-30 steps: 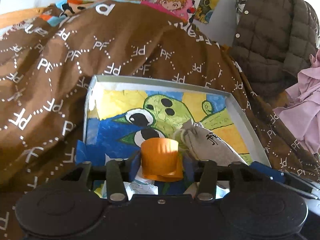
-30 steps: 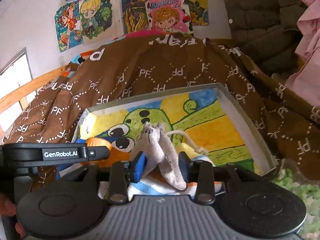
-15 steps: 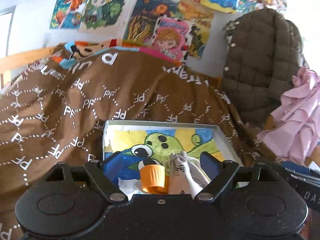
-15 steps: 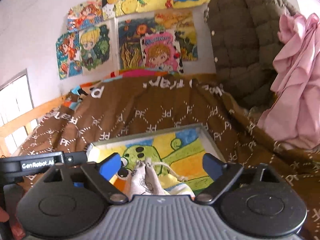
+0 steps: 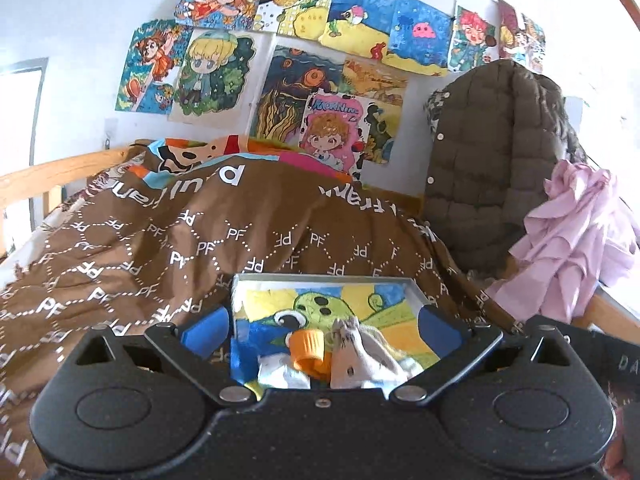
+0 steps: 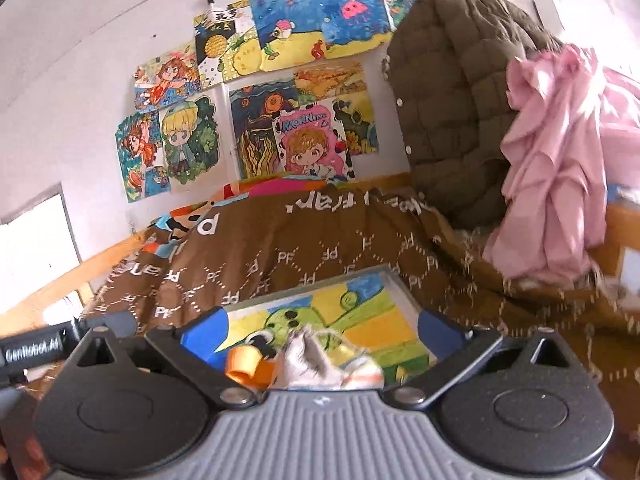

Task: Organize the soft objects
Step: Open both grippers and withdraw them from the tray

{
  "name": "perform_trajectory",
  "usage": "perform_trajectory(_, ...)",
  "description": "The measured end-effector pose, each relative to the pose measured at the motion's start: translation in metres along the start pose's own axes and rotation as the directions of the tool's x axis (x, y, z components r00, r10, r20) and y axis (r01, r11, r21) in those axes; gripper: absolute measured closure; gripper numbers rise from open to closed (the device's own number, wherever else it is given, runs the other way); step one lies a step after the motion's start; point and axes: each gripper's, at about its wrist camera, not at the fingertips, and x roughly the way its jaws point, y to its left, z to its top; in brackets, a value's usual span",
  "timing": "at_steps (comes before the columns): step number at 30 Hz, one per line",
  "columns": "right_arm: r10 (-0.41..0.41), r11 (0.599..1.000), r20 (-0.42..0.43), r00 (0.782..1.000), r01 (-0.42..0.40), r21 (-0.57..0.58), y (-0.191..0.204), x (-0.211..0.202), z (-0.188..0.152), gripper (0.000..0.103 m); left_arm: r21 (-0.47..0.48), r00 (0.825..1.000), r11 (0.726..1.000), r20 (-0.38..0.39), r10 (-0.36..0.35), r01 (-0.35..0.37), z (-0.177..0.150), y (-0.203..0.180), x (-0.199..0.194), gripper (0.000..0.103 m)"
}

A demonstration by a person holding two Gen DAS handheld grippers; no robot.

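My left hand-held gripper (image 5: 322, 332) is spread wide and its jaws are opening; nothing is pressed between the blue pads (image 5: 206, 334). My right hand-held gripper (image 6: 320, 332) is likewise spread wide, jaws opening, with no contact on either pad.

The shallow box (image 5: 414, 294) lies on the brown bed cover (image 5: 160, 248), at 12 o'clock ahead of both grippers. Its floor carries a painted green cartoon figure. Inside the box, near its closest edge:
- the orange soft cup (image 5: 308, 350), lying at 11 o'clock in the left view;
- the grey drawstring pouch (image 5: 362, 354), touching the cup on its 3 o'clock side.

In the right view the cup (image 6: 248, 366) sits at 9 o'clock of the pouch (image 6: 310, 358).

At 2 o'clock a quilted olive jacket (image 5: 492, 160) hangs, with a pink garment (image 5: 572, 240) just beside it. Drawings (image 5: 320, 60) cover the wall at 12 o'clock.
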Motion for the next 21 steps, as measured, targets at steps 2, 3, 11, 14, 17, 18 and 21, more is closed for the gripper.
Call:
perform_trajectory(2, -0.006, 1.0, -0.003, 1.0, 0.006, -0.017, 0.001, -0.014, -0.008, 0.0, 0.012, 1.0, 1.0, -0.005, -0.002, 0.002, -0.009, -0.002, -0.016, 0.001)
perform_trajectory(3, -0.01, 1.0, -0.004, 1.0, 0.01, -0.026, 0.001, -0.023, -0.012, 0.0, 0.016, 1.0, 1.0, -0.01, -0.002, 0.003, -0.014, -0.002, -0.022, 0.001)
perform_trajectory(11, -0.027, 0.999, -0.018, 0.999, 0.027, -0.034, -0.007, -0.082, -0.042, 0.0, 0.038, 0.996, 0.999, -0.087, -0.005, 0.009, -0.043, -0.012, -0.072, 0.001)
perform_trajectory(14, -0.046, 0.999, -0.027, 0.999, 0.045, -0.027, -0.015, -0.101, -0.049, 0.0, 0.064, 0.996, 0.998, -0.092, -0.011, 0.017, -0.054, -0.019, -0.087, 0.001)
perform_trajectory(17, -0.067, 0.997, -0.043, 0.997, 0.065, -0.035, -0.02, -0.116, -0.056, 0.0, 0.094, 0.994, 0.995, -0.11, -0.017, 0.027, -0.064, -0.027, -0.1, 0.001)
perform_trajectory(18, -0.074, 0.997, -0.048, 0.996, 0.072, -0.041, -0.021, -0.12, -0.058, 0.0, 0.105, 0.993, 0.994, -0.119, -0.022, 0.034, -0.067, -0.029, -0.103, 0.001)
perform_trajectory(21, -0.084, 0.995, -0.078, 0.993, 0.08, -0.053, -0.023, -0.131, -0.066, 0.0, 0.144, 0.989, 0.988, -0.147, -0.036, 0.057, -0.075, -0.038, -0.11, 0.001)
